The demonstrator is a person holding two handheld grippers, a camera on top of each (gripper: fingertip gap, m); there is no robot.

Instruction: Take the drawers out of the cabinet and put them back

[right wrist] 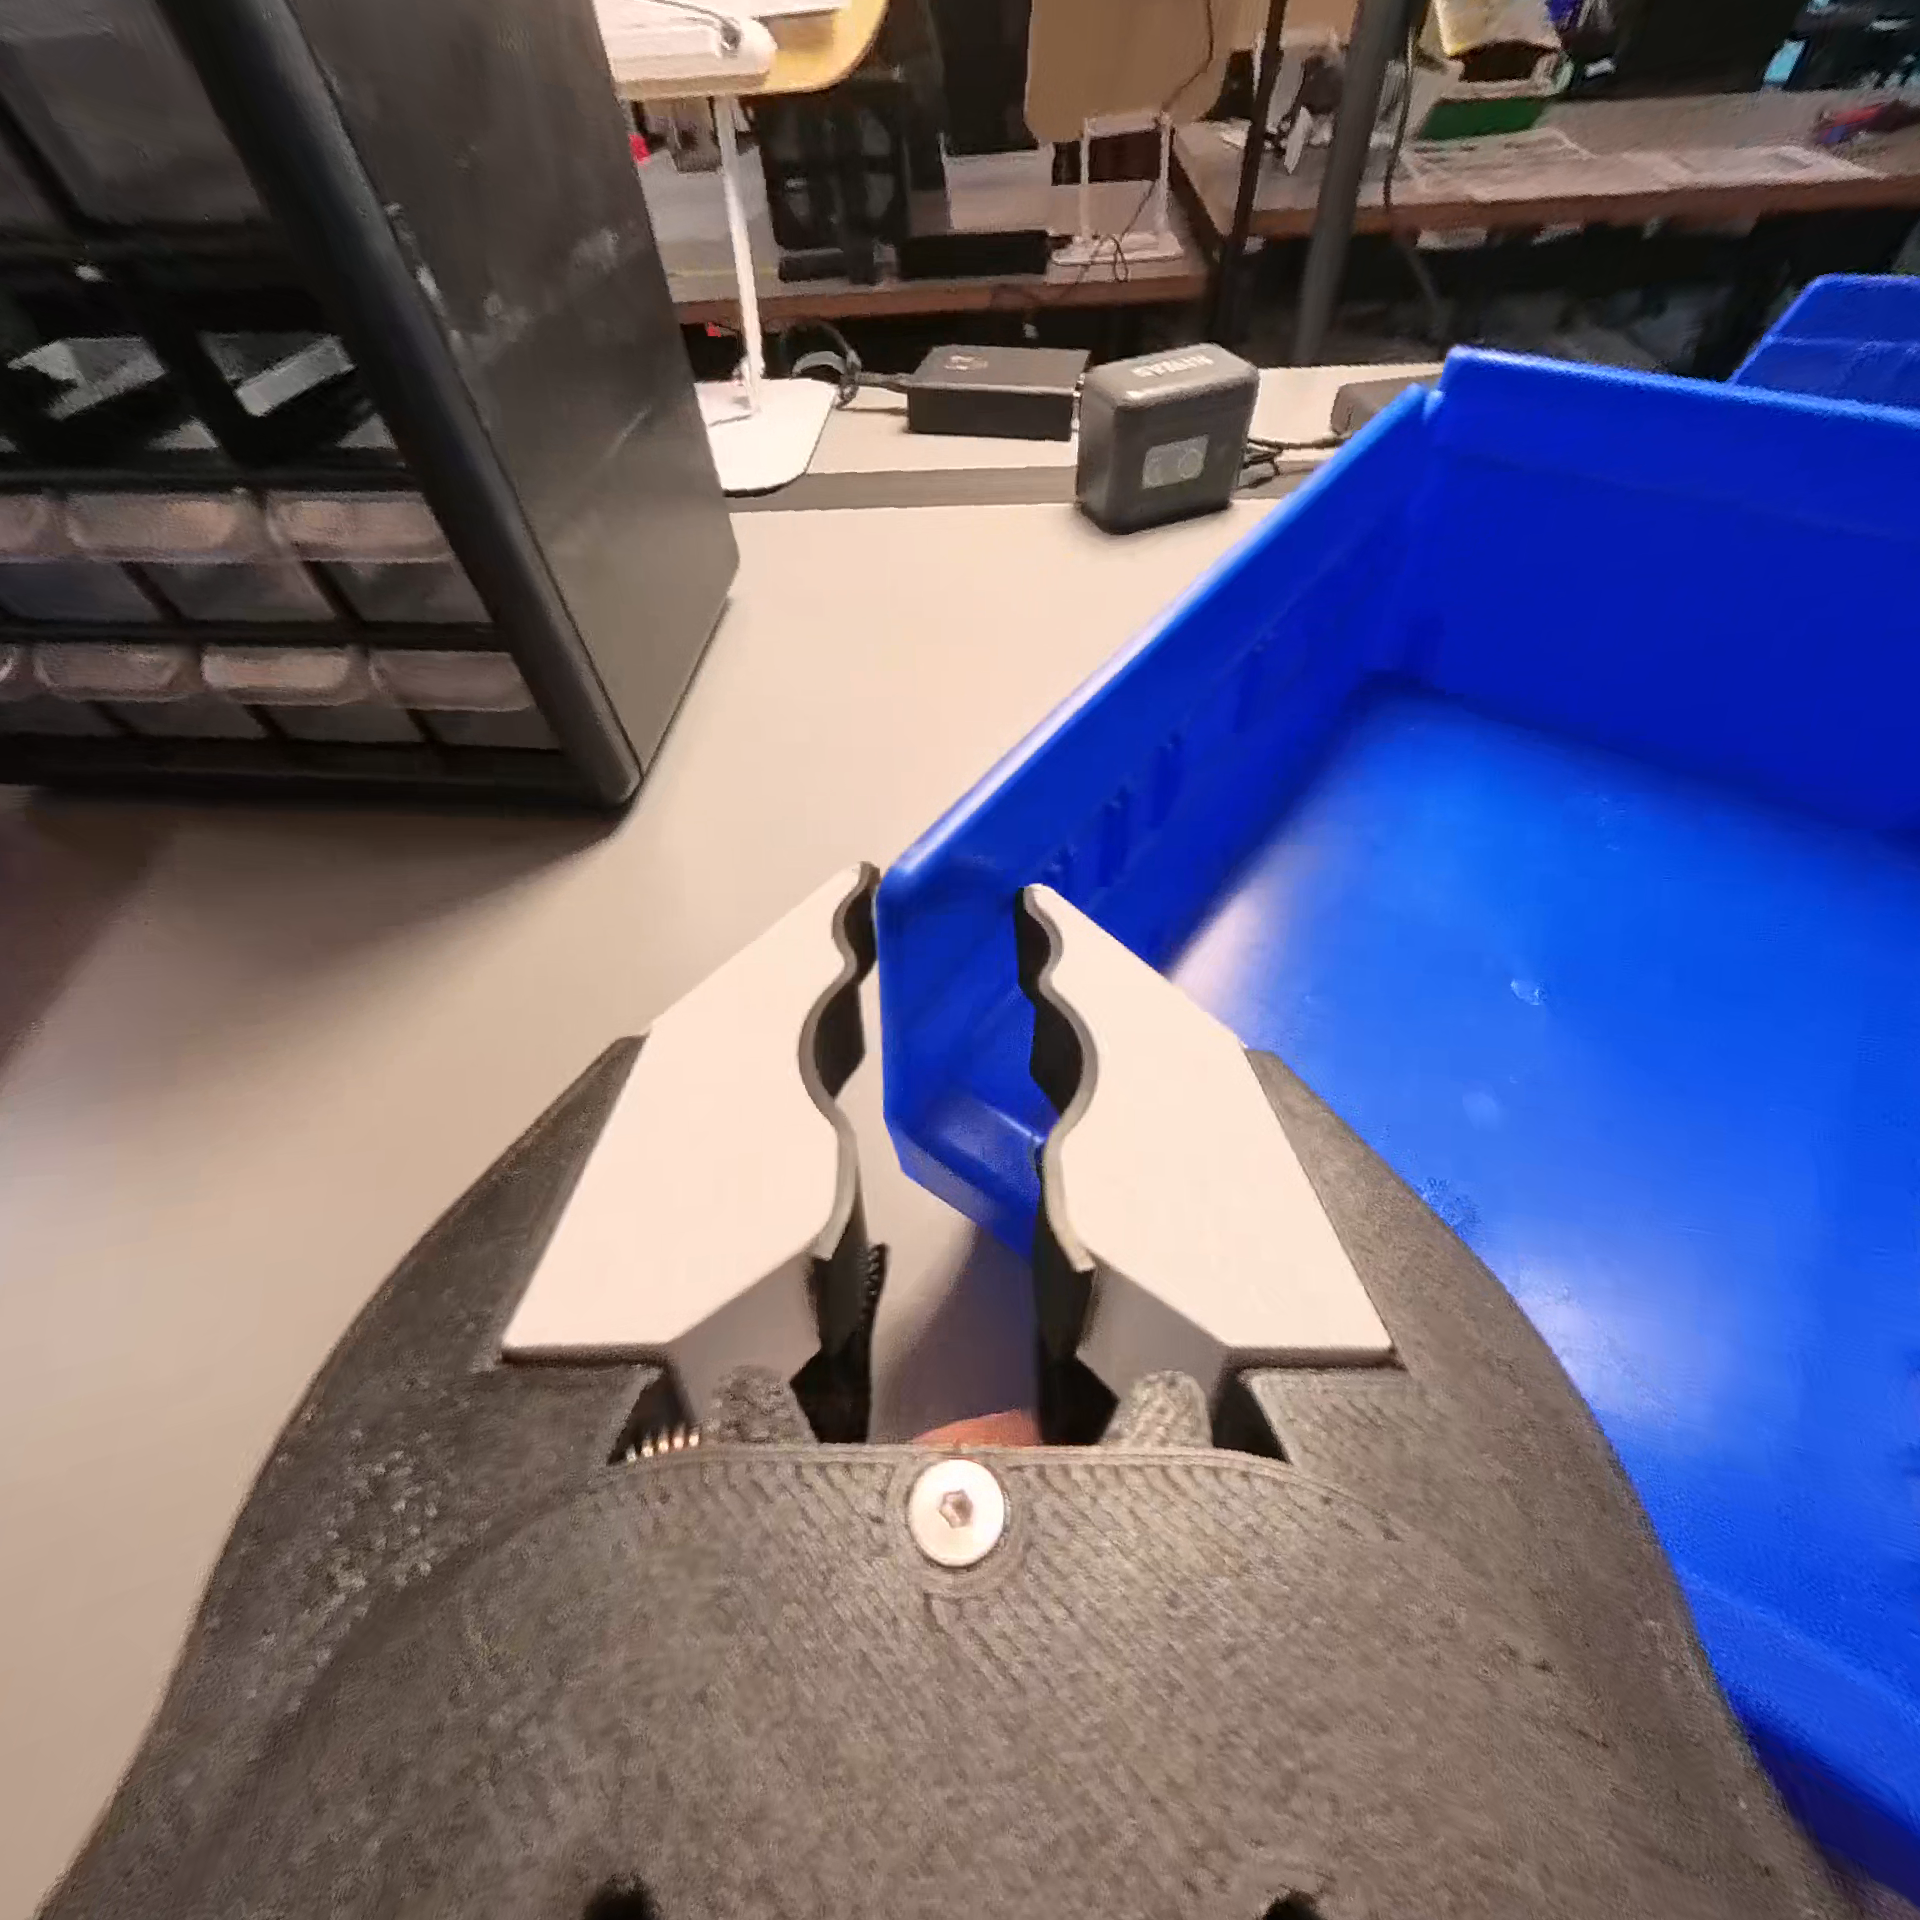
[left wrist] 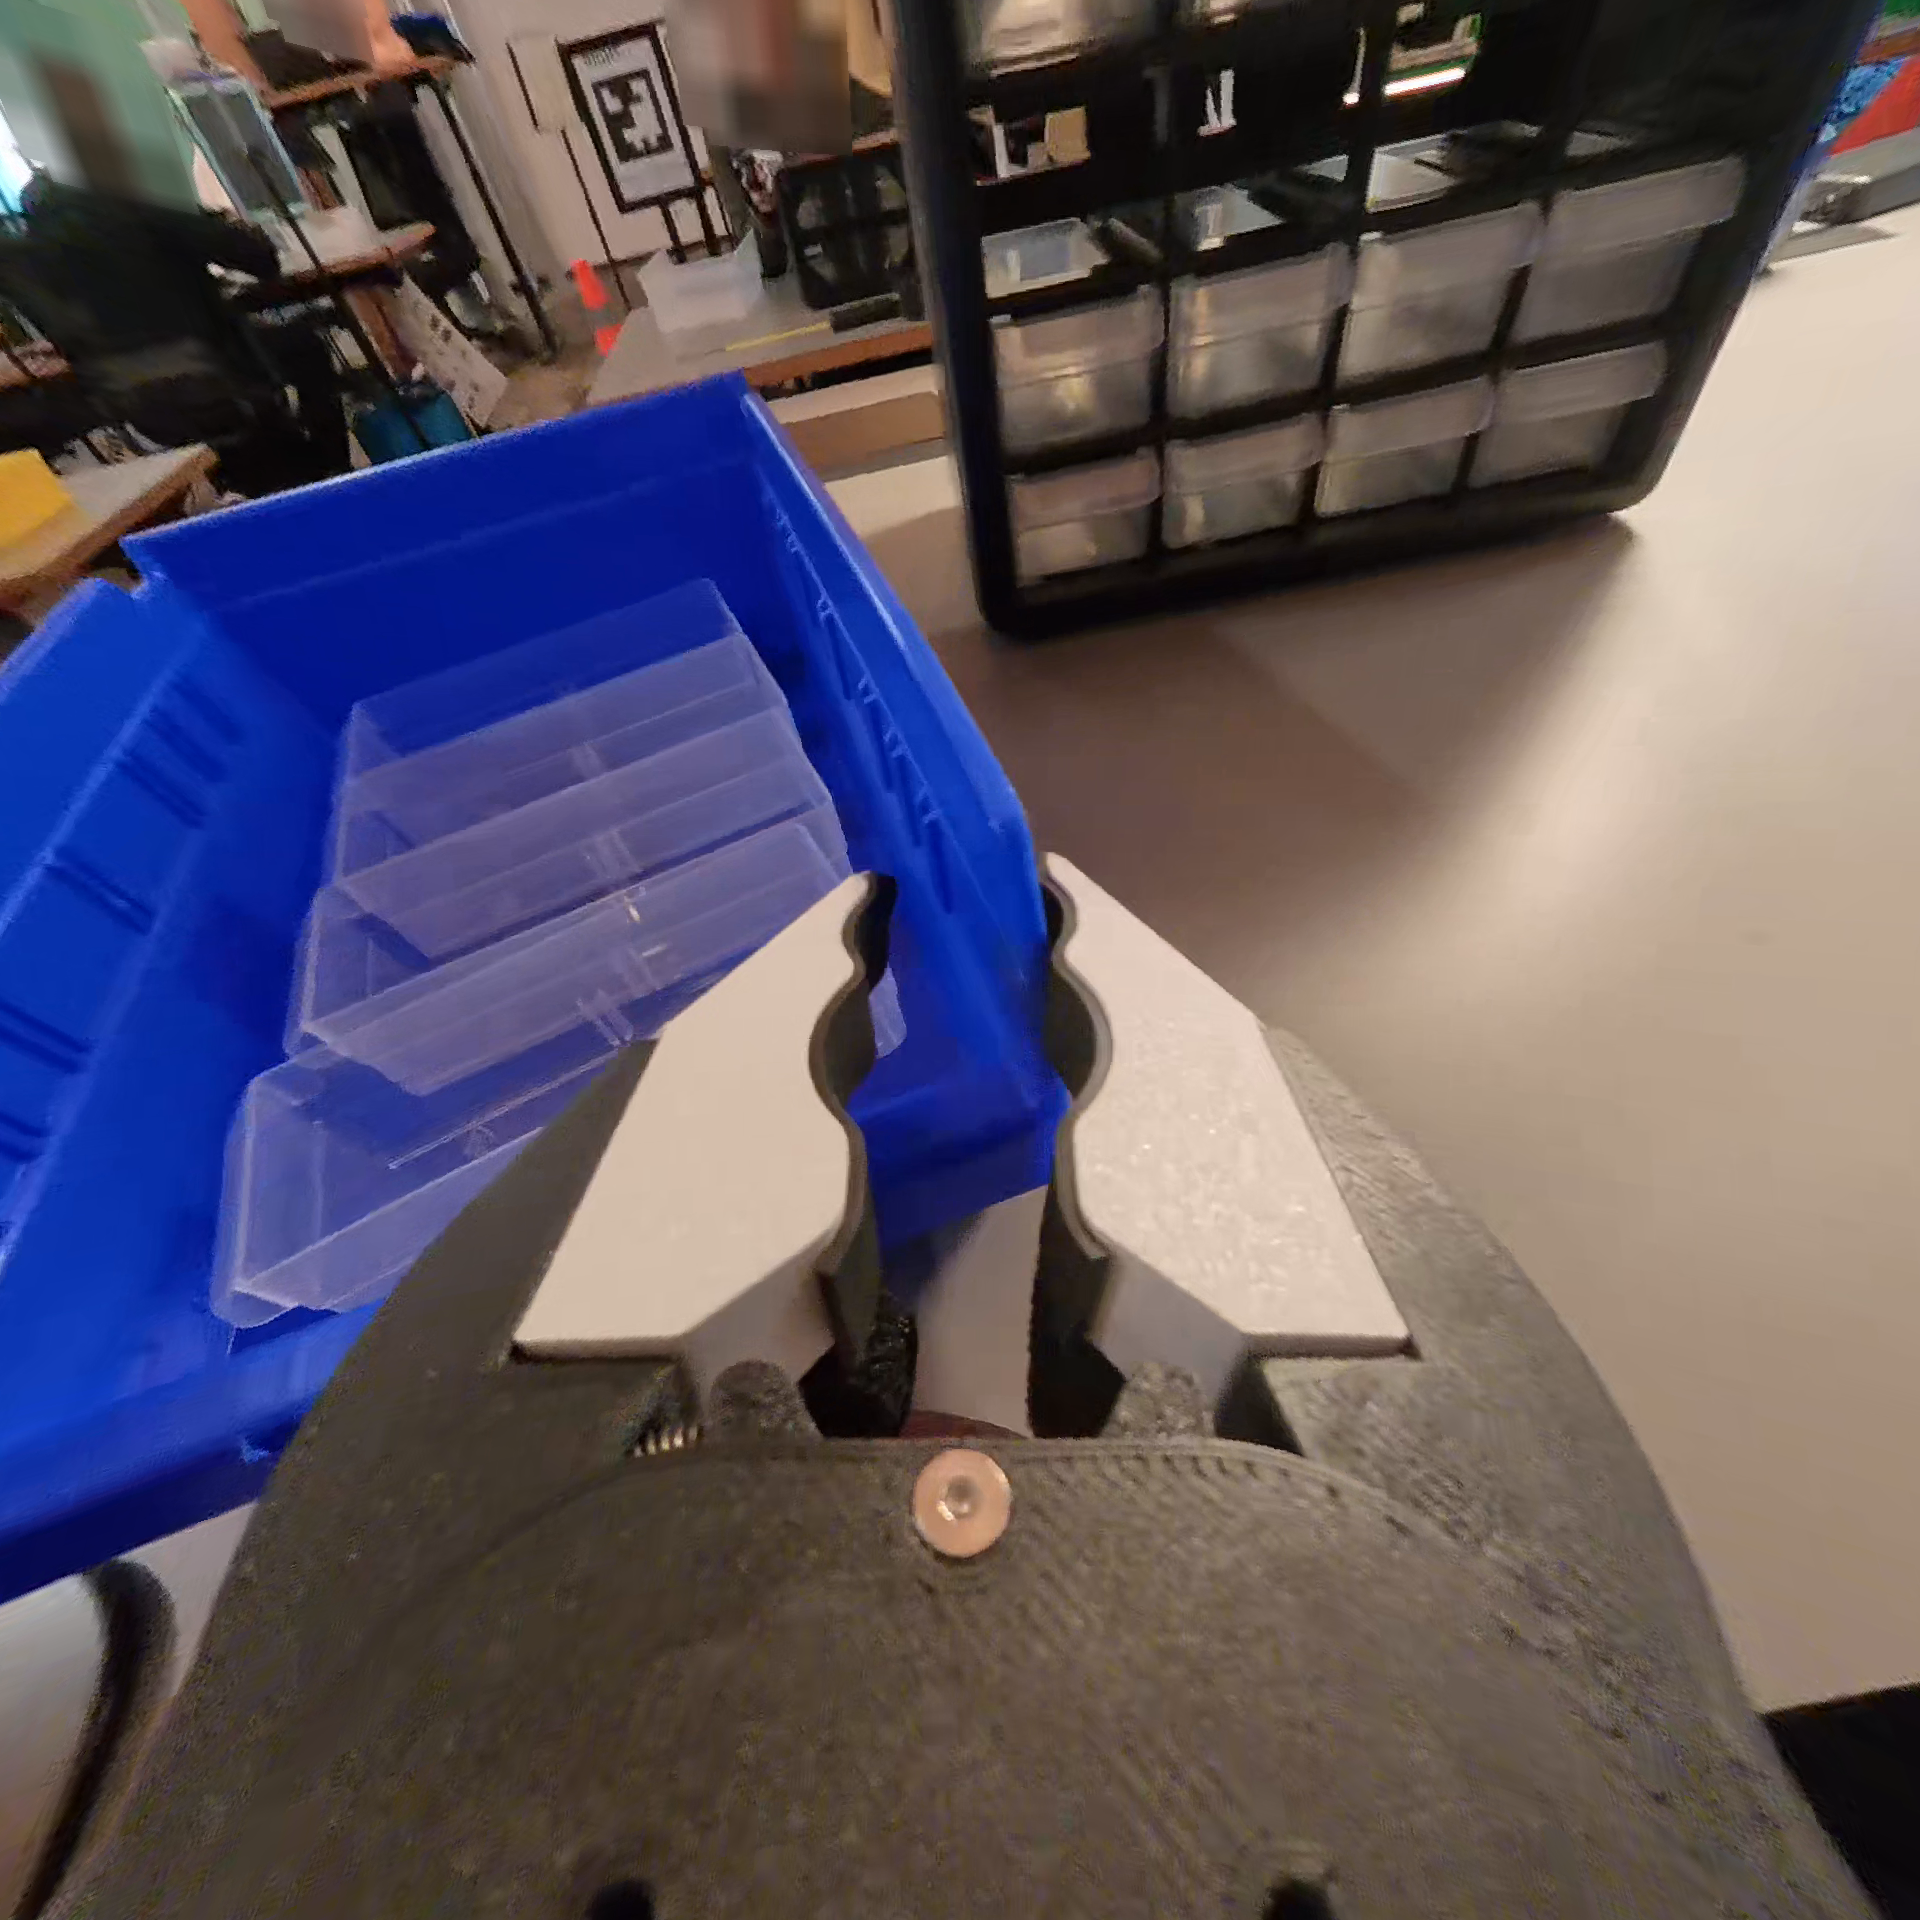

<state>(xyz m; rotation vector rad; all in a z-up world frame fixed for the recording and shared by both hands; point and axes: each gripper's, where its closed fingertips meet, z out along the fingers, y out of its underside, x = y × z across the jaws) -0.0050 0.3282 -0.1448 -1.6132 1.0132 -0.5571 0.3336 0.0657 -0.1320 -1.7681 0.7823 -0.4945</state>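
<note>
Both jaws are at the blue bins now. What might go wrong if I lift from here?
1. The left gripper grips only one side wall of the blue bin; lifting may tip it, sliding the stacked clear drawers.
2. The right gripper holds just a corner of the empty blue bin, which may twist free.

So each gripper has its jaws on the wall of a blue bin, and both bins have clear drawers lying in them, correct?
Not quite. Only the left gripper's blue bin holds clear drawers, as the left wrist view shows. The right wrist view shows the right gripper's blue bin with a bare floor. Each pair of jaws does straddle a bin wall.
</note>
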